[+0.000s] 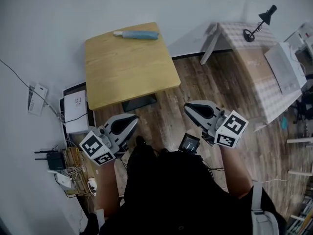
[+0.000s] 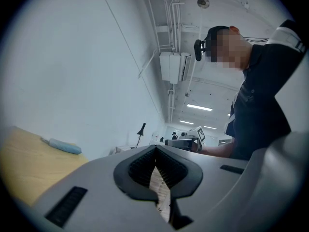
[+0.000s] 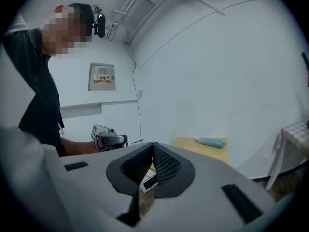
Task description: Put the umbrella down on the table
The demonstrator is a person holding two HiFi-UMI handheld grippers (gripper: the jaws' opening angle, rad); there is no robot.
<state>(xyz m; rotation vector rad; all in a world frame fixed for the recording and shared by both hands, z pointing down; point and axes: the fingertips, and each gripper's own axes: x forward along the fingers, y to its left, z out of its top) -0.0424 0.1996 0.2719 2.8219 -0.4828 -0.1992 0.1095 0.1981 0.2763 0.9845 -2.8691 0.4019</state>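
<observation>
A folded light-blue umbrella (image 1: 137, 35) lies flat near the far edge of the small wooden table (image 1: 127, 72). It also shows in the left gripper view as the umbrella (image 2: 64, 146) on the table (image 2: 24, 166), and in the right gripper view as the umbrella (image 3: 211, 142) on the table (image 3: 190, 146). My left gripper (image 1: 134, 117) and right gripper (image 1: 187, 106) hang over the wooden floor, short of the table's near edge. The jaws of both the left gripper (image 2: 155, 148) and the right gripper (image 3: 153, 144) are shut and hold nothing.
A table with a checked cloth (image 1: 264, 67) stands at the right, with a black desk lamp (image 1: 259, 23) on it. On the floor at the left are a white box (image 1: 76, 111), a wall power strip (image 1: 36, 99) and tangled cables with a router (image 1: 56, 160).
</observation>
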